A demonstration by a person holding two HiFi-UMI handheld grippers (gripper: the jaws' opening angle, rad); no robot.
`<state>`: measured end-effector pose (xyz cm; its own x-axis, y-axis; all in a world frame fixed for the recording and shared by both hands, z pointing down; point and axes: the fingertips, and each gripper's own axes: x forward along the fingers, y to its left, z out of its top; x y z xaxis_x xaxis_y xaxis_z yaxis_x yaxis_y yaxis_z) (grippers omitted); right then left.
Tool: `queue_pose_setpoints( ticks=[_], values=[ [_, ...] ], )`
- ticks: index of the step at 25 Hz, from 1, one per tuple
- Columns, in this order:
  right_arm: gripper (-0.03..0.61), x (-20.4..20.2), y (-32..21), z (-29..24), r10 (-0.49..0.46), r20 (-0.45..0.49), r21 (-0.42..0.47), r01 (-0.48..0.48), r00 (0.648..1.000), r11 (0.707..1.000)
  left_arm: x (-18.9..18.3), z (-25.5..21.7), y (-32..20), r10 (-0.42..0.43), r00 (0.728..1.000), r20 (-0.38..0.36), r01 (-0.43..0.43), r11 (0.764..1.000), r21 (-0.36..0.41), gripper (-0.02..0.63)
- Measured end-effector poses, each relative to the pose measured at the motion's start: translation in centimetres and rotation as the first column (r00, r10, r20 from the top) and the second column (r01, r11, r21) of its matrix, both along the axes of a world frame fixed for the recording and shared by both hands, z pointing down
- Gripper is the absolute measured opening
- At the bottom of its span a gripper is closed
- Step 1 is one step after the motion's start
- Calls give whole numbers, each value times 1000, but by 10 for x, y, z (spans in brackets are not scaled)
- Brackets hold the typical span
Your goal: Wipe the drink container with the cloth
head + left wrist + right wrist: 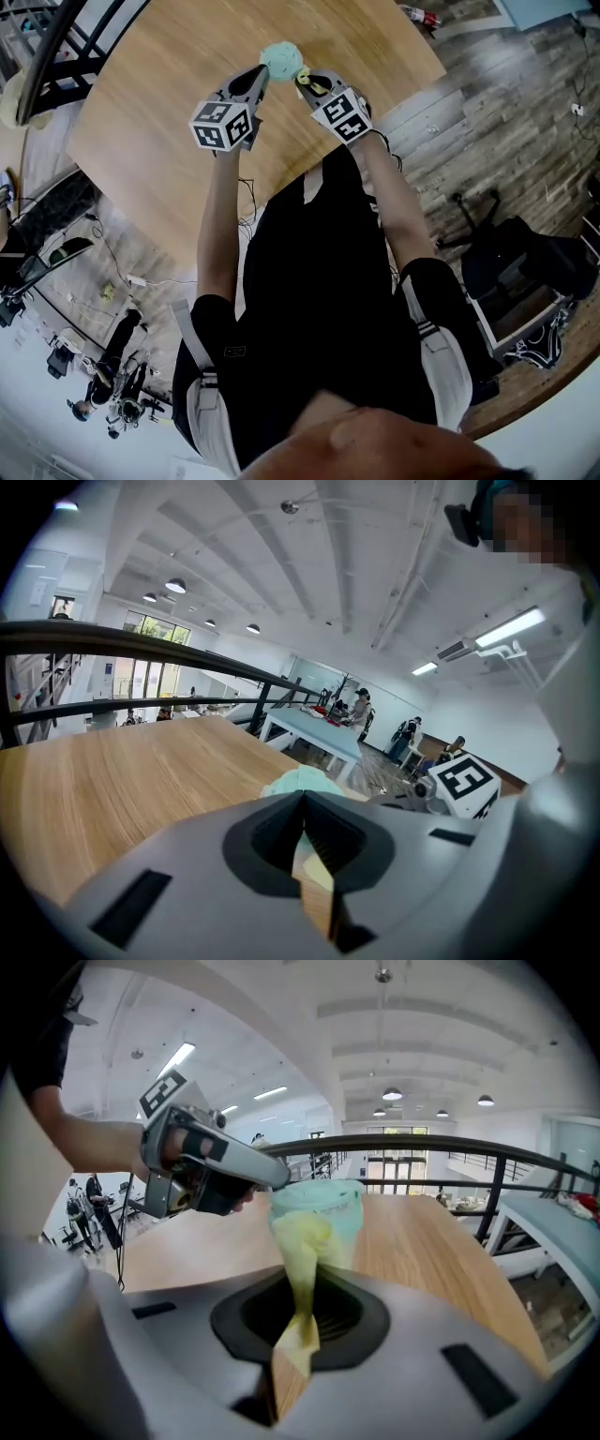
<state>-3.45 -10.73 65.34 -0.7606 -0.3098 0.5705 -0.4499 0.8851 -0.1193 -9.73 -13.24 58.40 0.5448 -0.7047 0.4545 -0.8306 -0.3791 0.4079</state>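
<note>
Two grippers meet over one wooden table [159,112], and we count one drink cup and one cloth between them. At the left, our left gripper [260,75] points at the mint-green drink cup [279,58]. Its own view shows the fingers drawn almost together with a pale sliver caught in the slit, and the cup's top lies just past the tips. Only the right gripper view shows where those tips sit, which is on the cup's upper rim. The cup is out over the wood ahead of us, between the two grippers; we cannot tell whether its base rests on the table.

At the right, our right gripper [298,1330] has its fingers clamped on the yellow cloth [302,1241], which rises from the jaws and lies against the near side of the cup. The head view gives only a scrap of yellow there.

The left gripper view alone shows a pale blue table [314,728] and several people standing far off. The head view alone shows the plank floor [506,122] at the right. Each gripper carries one marker cube [223,125], two in all.
</note>
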Motion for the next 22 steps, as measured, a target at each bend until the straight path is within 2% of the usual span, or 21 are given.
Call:
queue_pose_setpoints(
  ticks=[3, 7, 14, 22],
  values=[
    [43, 2, 3, -15, 14, 9, 42, -14, 1000, 999, 3, -1, 0, 17, 1000, -10, -17, 1000, -2, 23],
    [43, 1, 3, -10, 21, -13, 52, -20, 1000, 998, 5, -2, -2, 28, 999, -26, -28, 1000, -2, 23],
    [43, -8, 7, 22, 10, -61, 2, -10, 998, 1000, 4, -2, -4, 51, 998, -48, -52, 999, -2, 23],
    [43, -12, 10, 69, 55, -126, -88, -66, 991, 994, 6, -3, -3, 50, 996, -76, -50, 999, 0, 23]
  ],
)
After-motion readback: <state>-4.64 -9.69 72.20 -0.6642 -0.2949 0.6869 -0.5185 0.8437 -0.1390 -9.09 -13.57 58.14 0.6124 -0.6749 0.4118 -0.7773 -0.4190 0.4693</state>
